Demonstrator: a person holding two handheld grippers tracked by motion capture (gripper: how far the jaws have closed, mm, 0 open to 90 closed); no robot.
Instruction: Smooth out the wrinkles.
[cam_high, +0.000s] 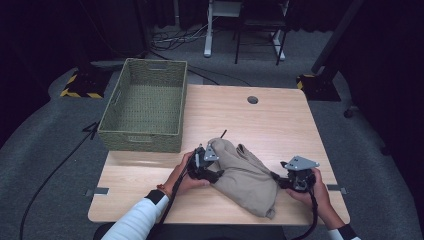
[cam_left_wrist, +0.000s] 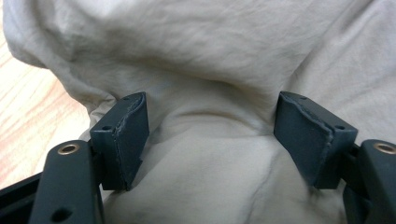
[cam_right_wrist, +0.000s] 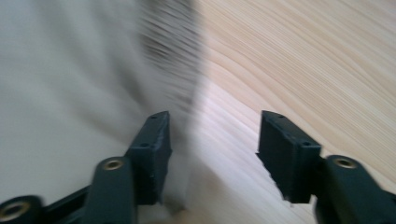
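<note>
A crumpled beige cloth (cam_high: 245, 172) lies on the front part of the wooden table (cam_high: 270, 120). My left gripper (cam_high: 214, 175) is at the cloth's left side, held in a hand. In the left gripper view its jaws (cam_left_wrist: 210, 126) stand wide apart, with bunched cloth (cam_left_wrist: 210, 56) filling the gap between the pads. My right gripper (cam_high: 278, 181) is at the cloth's right edge. In the blurred right gripper view it (cam_right_wrist: 212, 135) is open: one jaw lies over the cloth's edge (cam_right_wrist: 70, 93), and bare wood (cam_right_wrist: 303, 70) shows between the jaws.
A green woven basket (cam_high: 140, 141) stands at the table's far left corner, and nothing shows inside it. A round cable hole (cam_high: 252, 100) sits near the far edge. Cables trail from both grippers toward the front edge.
</note>
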